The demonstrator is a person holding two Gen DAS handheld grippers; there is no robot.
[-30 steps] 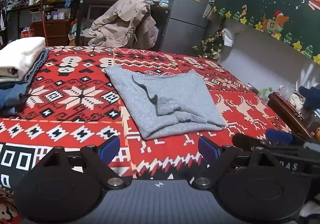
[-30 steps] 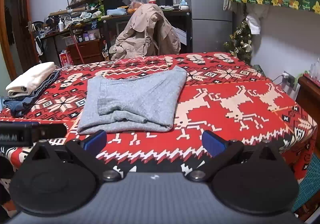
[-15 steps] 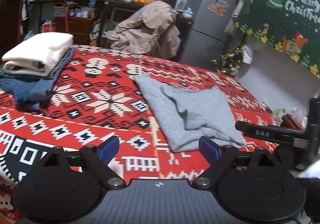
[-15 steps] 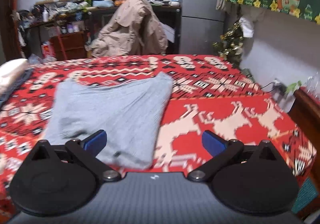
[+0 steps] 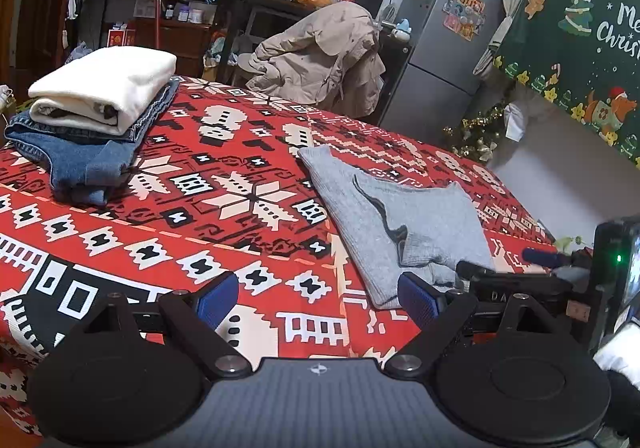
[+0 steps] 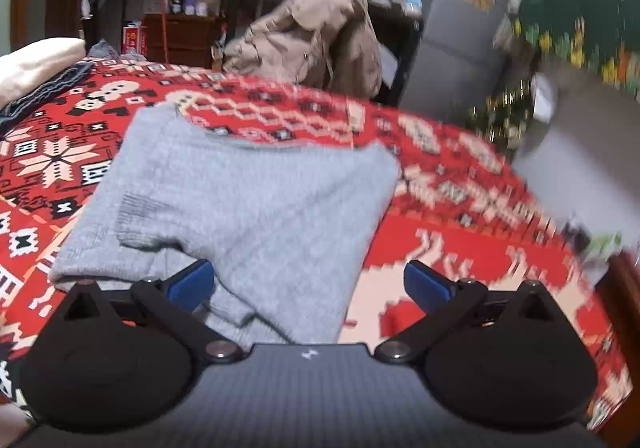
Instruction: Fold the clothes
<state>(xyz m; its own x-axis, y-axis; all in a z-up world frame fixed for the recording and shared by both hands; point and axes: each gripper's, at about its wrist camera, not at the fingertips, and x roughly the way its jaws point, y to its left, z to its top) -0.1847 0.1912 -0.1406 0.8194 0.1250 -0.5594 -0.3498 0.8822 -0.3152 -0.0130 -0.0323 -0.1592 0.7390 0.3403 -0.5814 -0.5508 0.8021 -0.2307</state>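
Jaws of the left gripper (image 5: 318, 302) stand wide apart and empty, its blue pads hanging over the red, white and black patterned cloth (image 5: 224, 215) that covers the table, close to the near edge. Nothing lies between its fingers; the right-hand pad sits just in front of the near corner of the folded grey knitted sweater (image 5: 396, 224), and whether it touches the knit cannot be told.

The right gripper (image 6: 308, 286) is likewise spread wide and grips nothing. Its left pad lies over the near hem of the same grey sweater (image 6: 248, 203), seemingly at the fabric, while its right pad hangs above bare patterned cloth (image 6: 460, 215) beyond the sweater's right edge. The right wrist view is blurred, so actual contact is unclear. In the left wrist view this gripper (image 5: 516, 272) shows from the side, at the sweater's near right corner.

The sweater lies flat, partly folded, a sleeve laid across its body. Its long axis runs from the near edge of the table away toward the far side, neckline end farthest off.

At the far left of the table rests a folded cream garment (image 5: 104, 87) on top of folded blue jeans (image 5: 80, 159), well apart from the sweater. Behind the table a beige jacket (image 5: 320, 55) is draped over a chair.
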